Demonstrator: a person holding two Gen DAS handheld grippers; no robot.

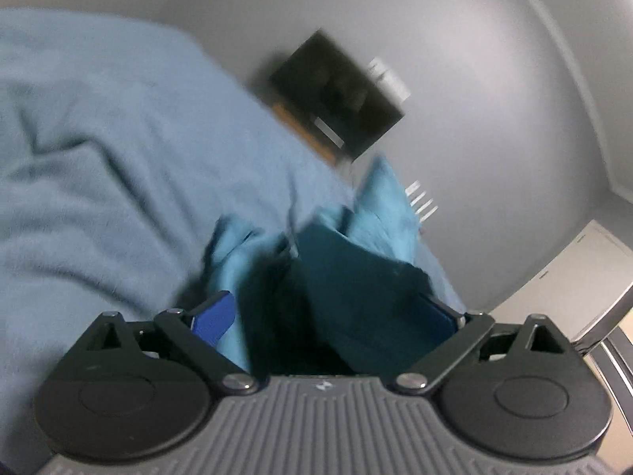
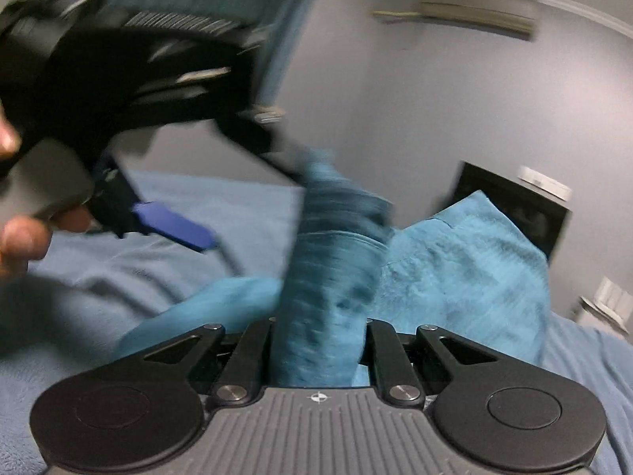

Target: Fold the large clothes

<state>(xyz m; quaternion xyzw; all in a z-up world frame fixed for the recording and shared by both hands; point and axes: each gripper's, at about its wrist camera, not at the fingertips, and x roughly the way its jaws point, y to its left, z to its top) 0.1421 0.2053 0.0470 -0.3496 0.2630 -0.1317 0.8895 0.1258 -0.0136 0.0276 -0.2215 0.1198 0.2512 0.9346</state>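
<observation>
While the right claw (image 2: 318,340) clamps a bunched fold of the teal garment (image 2: 467,261) above the bed (image 2: 245,206), the left claw (image 1: 322,316) gapes wide around loose cloth, gripping nothing, just beside it.

The setting is a bedroom in a home. A bed covered with a pale blue blanket (image 1: 99,138) fills the lower part of both views. Beyond the bed, a dark framed picture (image 1: 336,91) hangs on a plain grey wall (image 1: 494,118). High above the bed an air conditioner (image 2: 474,16) is mounted under a ceiling moulding. A white cabinet (image 1: 573,277) stands beside the bed.
</observation>
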